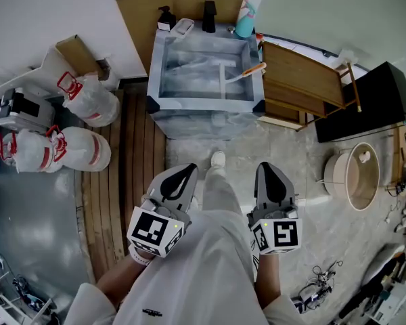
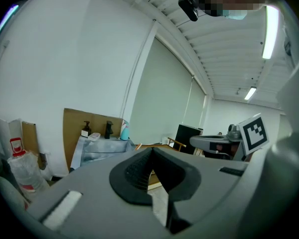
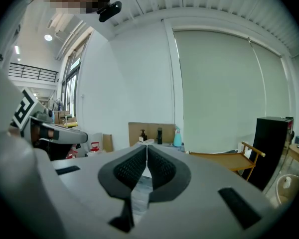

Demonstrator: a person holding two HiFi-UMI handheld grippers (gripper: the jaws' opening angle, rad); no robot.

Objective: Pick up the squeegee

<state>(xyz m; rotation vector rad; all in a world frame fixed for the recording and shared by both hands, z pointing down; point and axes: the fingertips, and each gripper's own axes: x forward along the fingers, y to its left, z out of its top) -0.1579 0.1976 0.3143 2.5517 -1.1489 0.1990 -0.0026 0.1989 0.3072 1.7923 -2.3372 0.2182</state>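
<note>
1. Floor (image 1: 284, 154): pale marbled stone in the middle and to the right, and a strip of dark wooden slats (image 1: 115, 202) on the left.
2. Sink (image 1: 203, 107): a box-shaped unit with a grey marbled finish, standing against the wall with a cardboard sheet (image 1: 139, 12) behind it. Its basin is open to the head view.
3. Wooden chair (image 1: 301, 80): just right of the sink.
4. Black box (image 1: 372, 100): right of the chair.
5. Two white bags (image 1: 88, 100) with red handles: on the floor, left of the sink.
6. Round tub (image 1: 355, 175): on the floor at right, well apart from the sink.
7. Left gripper (image 1: 189, 169): at the person's waist, pointing towards the sink. Its jaws meet at the tips with nothing between them, as the left gripper view shows (image 2: 152, 151).
8. Right gripper (image 1: 268, 166): beside the left one, also pointing towards the sink. Its jaws are closed and empty (image 3: 147, 146).
9. Squeegee (image 1: 247, 73): white with an orange handle end. It lies in the right part of the basin with the handle end at the right rim. It is well apart from both grippers.
10. On the sink's back edge, left to right: black soap bottle (image 1: 166, 15), white dish (image 1: 183, 26), black tap (image 1: 208, 15), teal spray bottle (image 1: 245, 19).
</note>
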